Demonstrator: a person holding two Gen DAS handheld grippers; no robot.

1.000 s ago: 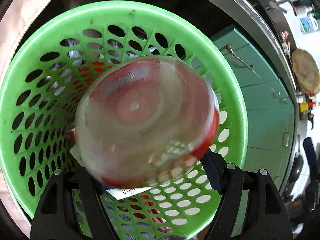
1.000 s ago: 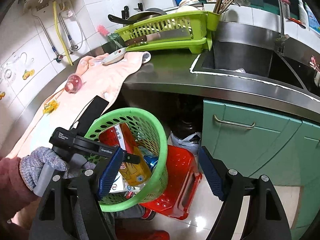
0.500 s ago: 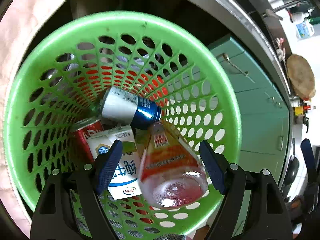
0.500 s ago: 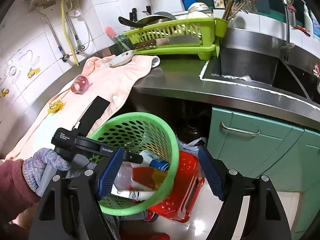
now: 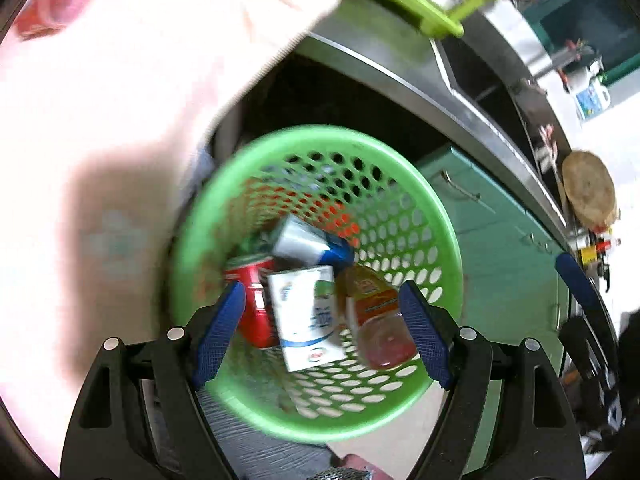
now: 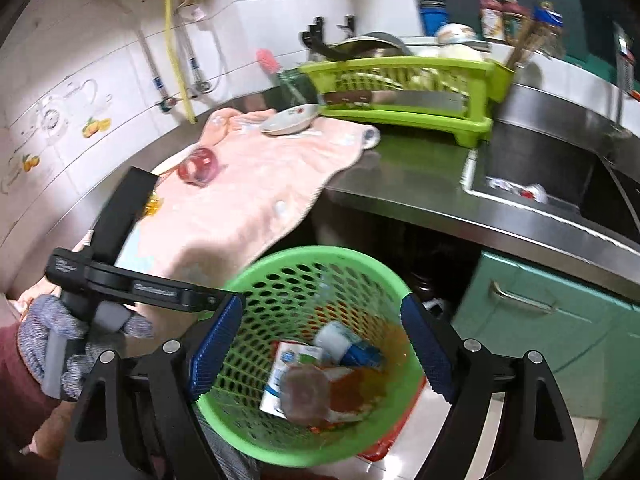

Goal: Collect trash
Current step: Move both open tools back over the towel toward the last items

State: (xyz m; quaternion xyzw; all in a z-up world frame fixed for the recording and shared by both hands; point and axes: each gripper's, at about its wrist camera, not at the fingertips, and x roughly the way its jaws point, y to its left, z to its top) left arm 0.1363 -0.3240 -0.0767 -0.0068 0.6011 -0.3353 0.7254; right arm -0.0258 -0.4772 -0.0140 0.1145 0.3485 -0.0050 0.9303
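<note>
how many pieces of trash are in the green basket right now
4 visible in the green basket: a red can at left, a blue-and-white can at the back, a white carton in the middle, a plastic bottle at right. More may lie underneath.

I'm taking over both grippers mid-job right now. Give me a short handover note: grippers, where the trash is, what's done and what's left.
Left gripper: open, empty, above the green basket.
Right gripper: jaws have just been opening, nothing between them, also over the basket.
In the basket: plastic bottle, milk carton, red can, blue-and-white can.
Left: yellow wrapper and pink ring-shaped piece on the pink towel, and what looks like a wrapper in the sink.
</note>
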